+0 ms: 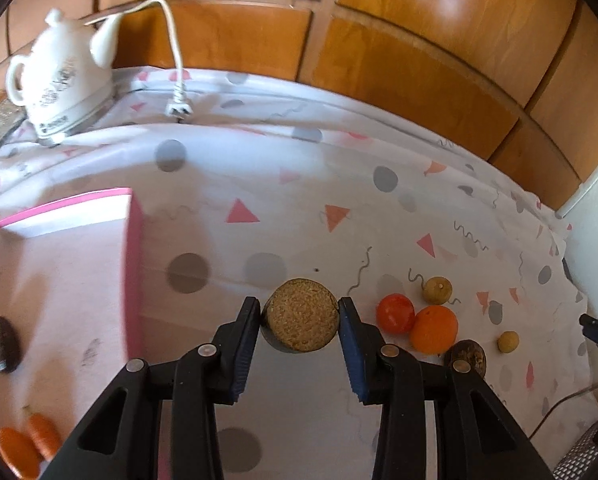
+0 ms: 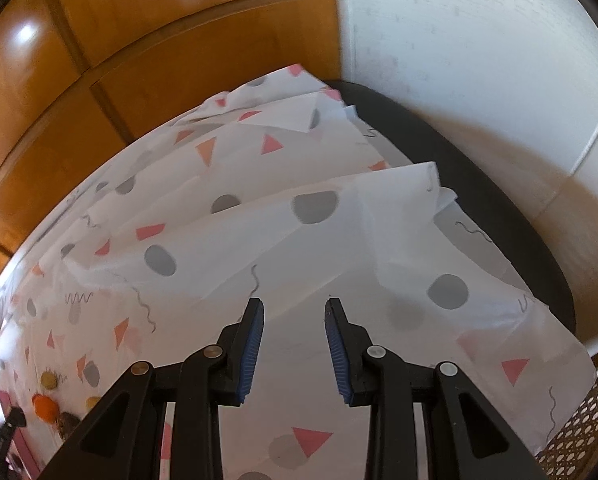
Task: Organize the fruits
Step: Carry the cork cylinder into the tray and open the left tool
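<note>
My left gripper (image 1: 300,306) is shut on a round, sandy-brown fruit (image 1: 302,316), held a little above the patterned tablecloth (image 1: 299,184), its shadow just beneath. To its left stands a pink-rimmed box (image 1: 134,264) holding a dark oval fruit (image 1: 2,345) and two orange carrot-like pieces (image 1: 27,446). On the cloth to the right lie a red tomato (image 1: 395,313), an orange (image 1: 435,329), a tan fruit (image 1: 438,290), a small yellow ball (image 1: 508,341) and a dark brown fruit (image 1: 468,358). My right gripper (image 2: 294,304) hangs open over bare cloth, nothing between its fingers.
A white electric kettle (image 1: 63,80) stands at the back left, its cord and plug (image 1: 179,106) lying on the cloth. Wooden panelling (image 1: 419,60) runs behind the table. In the right wrist view the cloth ends at a dark table edge (image 2: 479,200) beside a white wall (image 2: 479,60).
</note>
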